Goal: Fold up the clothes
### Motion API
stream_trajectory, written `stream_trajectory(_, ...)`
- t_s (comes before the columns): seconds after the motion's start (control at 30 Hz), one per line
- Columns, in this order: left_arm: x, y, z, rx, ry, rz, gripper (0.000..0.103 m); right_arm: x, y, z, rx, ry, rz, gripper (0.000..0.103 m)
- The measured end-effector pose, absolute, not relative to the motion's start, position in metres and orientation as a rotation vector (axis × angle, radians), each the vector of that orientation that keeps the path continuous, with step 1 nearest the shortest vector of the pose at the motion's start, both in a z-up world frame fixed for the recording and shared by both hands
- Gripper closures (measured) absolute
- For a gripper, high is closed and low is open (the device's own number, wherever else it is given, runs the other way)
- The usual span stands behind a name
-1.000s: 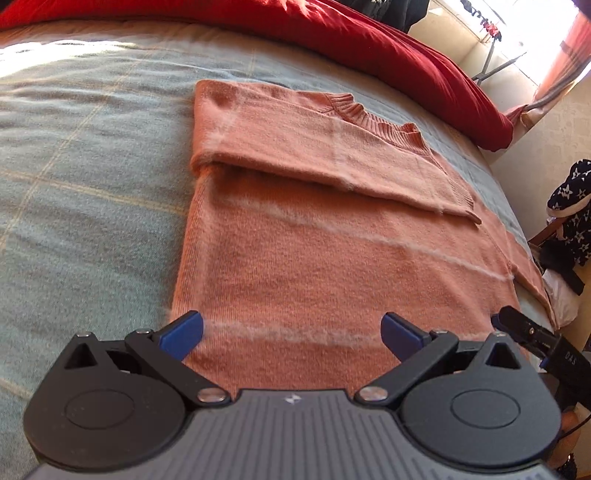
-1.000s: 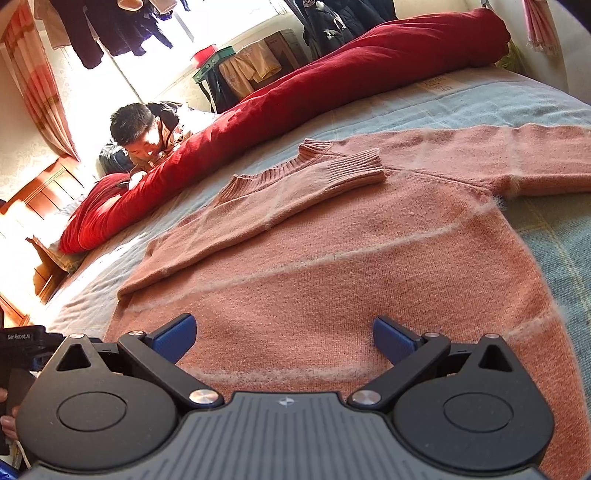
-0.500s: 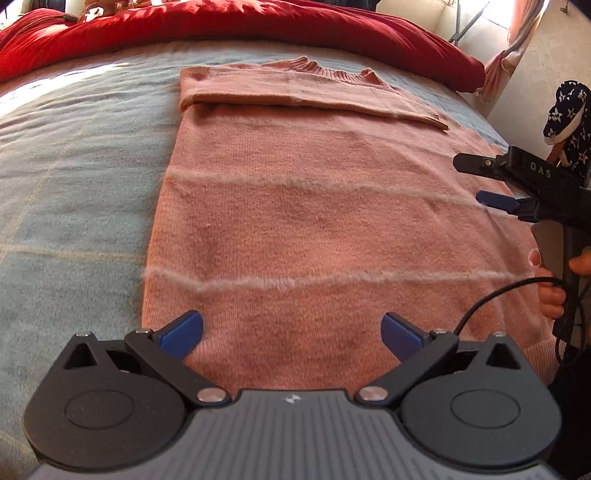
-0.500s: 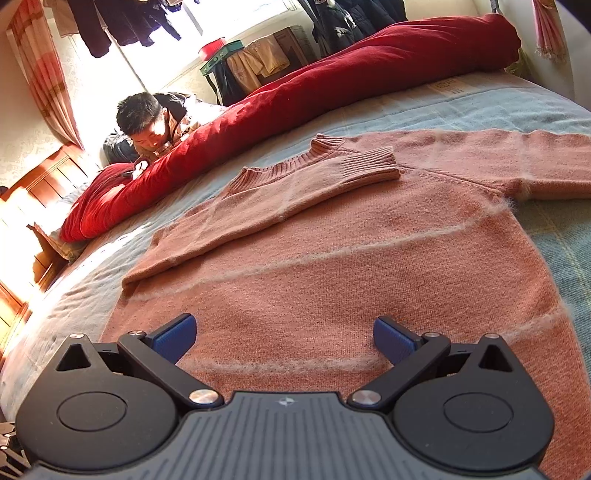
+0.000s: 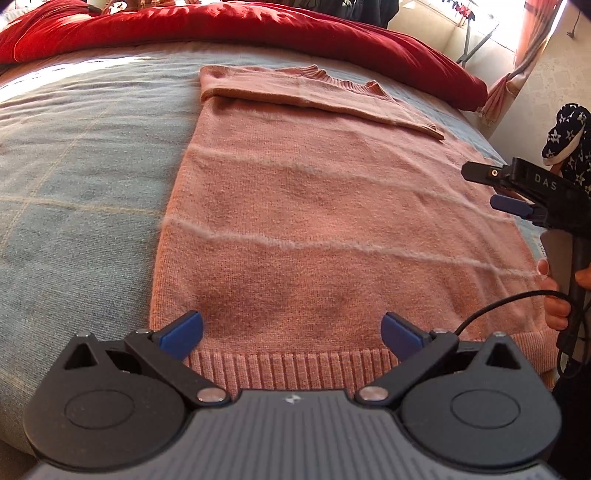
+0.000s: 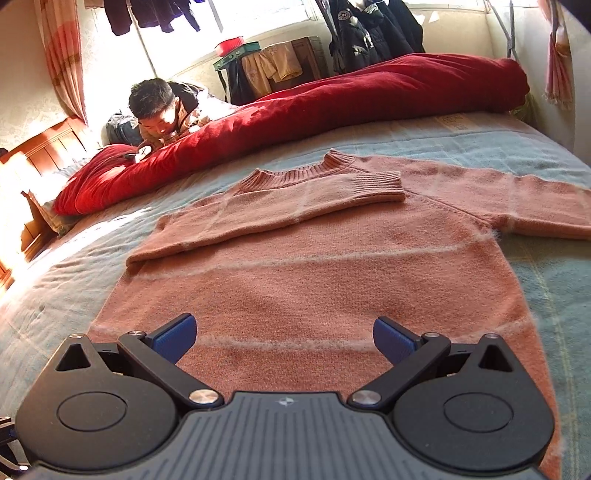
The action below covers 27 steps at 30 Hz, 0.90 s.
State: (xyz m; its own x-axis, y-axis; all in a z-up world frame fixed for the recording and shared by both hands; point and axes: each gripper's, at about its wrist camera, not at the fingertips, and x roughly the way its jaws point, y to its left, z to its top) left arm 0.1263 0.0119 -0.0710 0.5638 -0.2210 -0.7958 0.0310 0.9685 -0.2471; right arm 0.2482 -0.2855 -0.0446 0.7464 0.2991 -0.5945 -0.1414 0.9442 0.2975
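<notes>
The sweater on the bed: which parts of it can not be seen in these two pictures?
- Sweater, left wrist view: the unfolded sleeve is out of frame; the right gripper covers that edge.
- Hem, right wrist view: hidden under the right gripper body.
- Chest under the folded sleeve: covered in both views.
- Hem middle, left wrist view: partly hidden by the left gripper.

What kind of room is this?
Most likely a bedroom: a sweater lies on a bed with a red quilt, and clothes hang by the window.
</notes>
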Motion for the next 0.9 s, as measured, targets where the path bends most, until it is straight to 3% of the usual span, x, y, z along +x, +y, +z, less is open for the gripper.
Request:
stream_trajectory(0.33, 0.121, 0.001, -0.085, -0.124, 0.901, -0.173, 0.001, 0.186, -0.262, -0.08, 0.029, 0.851, 0.138, 0.0)
stream_trajectory(0.9, 0.106, 0.027, -0.092, -0.222, 0.796, -0.303, 0.001, 0.124, -0.258, -0.094, 0.006, 0.702, 0.083, 0.0)
